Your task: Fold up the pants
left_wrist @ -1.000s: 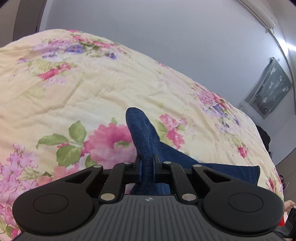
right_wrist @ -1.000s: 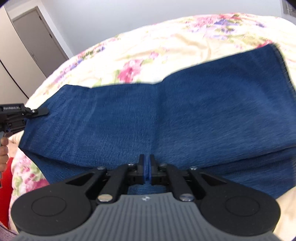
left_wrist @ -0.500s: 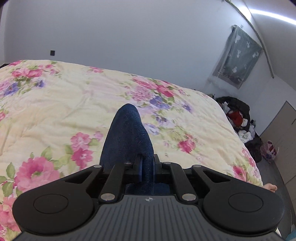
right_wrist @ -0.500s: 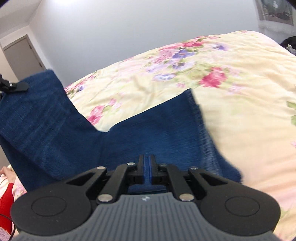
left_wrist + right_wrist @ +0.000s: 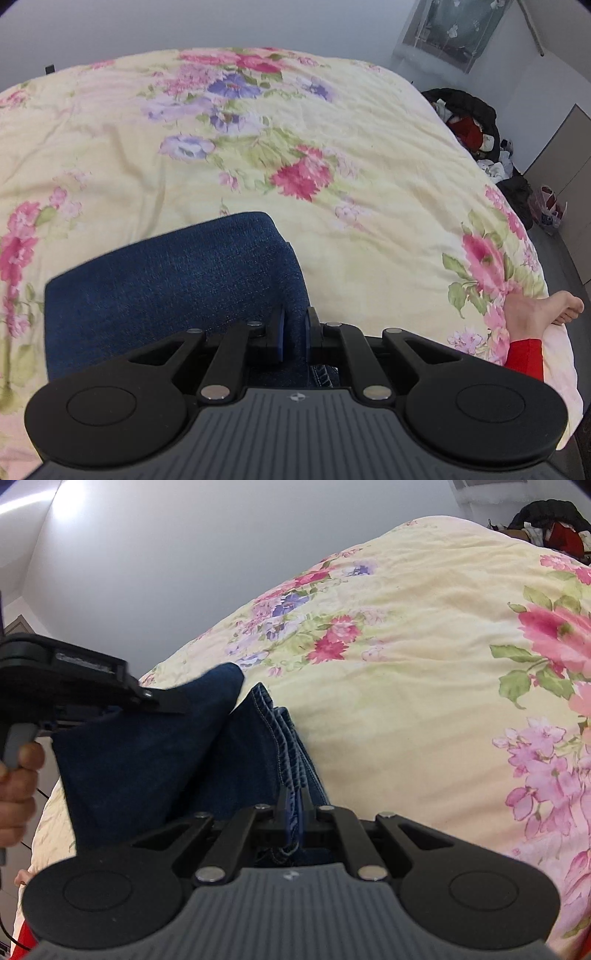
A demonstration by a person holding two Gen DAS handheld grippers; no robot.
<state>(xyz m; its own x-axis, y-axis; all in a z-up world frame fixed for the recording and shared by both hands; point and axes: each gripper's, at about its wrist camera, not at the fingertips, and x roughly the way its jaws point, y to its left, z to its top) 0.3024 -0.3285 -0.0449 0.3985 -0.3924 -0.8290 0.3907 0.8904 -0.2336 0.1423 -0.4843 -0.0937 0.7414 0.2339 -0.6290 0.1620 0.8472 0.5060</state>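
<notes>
My left hand-held gripper is clamped on a fold of the jeans, and beyond its fingers there is only the floral quilt across the bed, with a heap of dark clothes against the far wall and a bare foot past the quilt's right edge. My right hand-held gripper is pinched on the stitched, layered edge of the same jeans. The other gripper's black body crosses the left of that view and hides part of the denim. The jeans are dark blue, doubled over, lying on the quilt's near side (stacked hems show at the right grip). A hand grips a grey handle at the left margin.
</notes>
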